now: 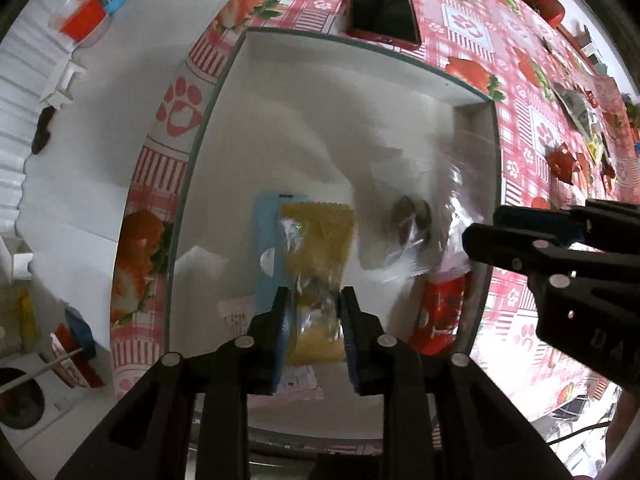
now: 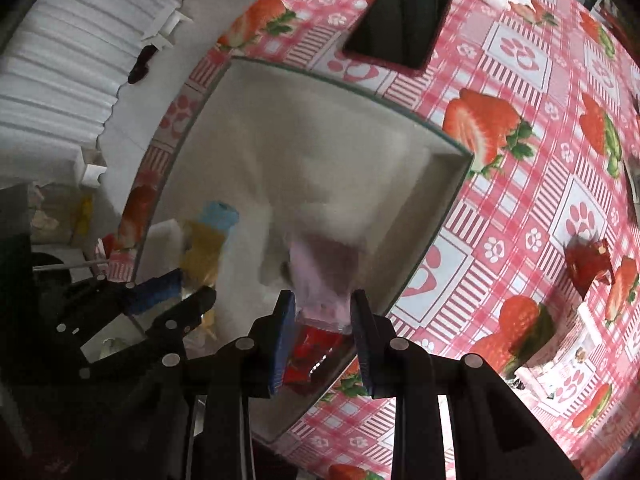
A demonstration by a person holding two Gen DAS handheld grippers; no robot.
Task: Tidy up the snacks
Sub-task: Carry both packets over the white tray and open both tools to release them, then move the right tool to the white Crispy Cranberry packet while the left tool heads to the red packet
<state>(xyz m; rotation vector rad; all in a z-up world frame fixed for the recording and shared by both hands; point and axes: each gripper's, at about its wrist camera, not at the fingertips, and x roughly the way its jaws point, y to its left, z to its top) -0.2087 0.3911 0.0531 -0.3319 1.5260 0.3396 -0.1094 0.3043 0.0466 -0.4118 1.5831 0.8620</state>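
Observation:
A white box [image 1: 474, 116] with a green rim sits on the strawberry tablecloth. My left gripper [image 1: 314, 314] is shut on a yellow snack packet [image 1: 318, 248], held over the box above a light blue packet [image 1: 266, 256]. My right gripper [image 2: 324, 310] is shut on a pinkish clear-wrapped snack [image 2: 324, 268], held over the box's near right side; in the left wrist view that snack [image 1: 412, 224] looks blurred. A red packet [image 1: 440, 316] lies in the box under it, also in the right wrist view [image 2: 316, 350]. The box also shows in the right wrist view [image 2: 448, 172].
A phone in a red case [image 2: 400, 20] lies on the cloth beyond the box. Loose red snacks [image 2: 588, 266] and a pink packet [image 2: 568, 344] lie on the cloth to the right. The table edge and white floor are on the left.

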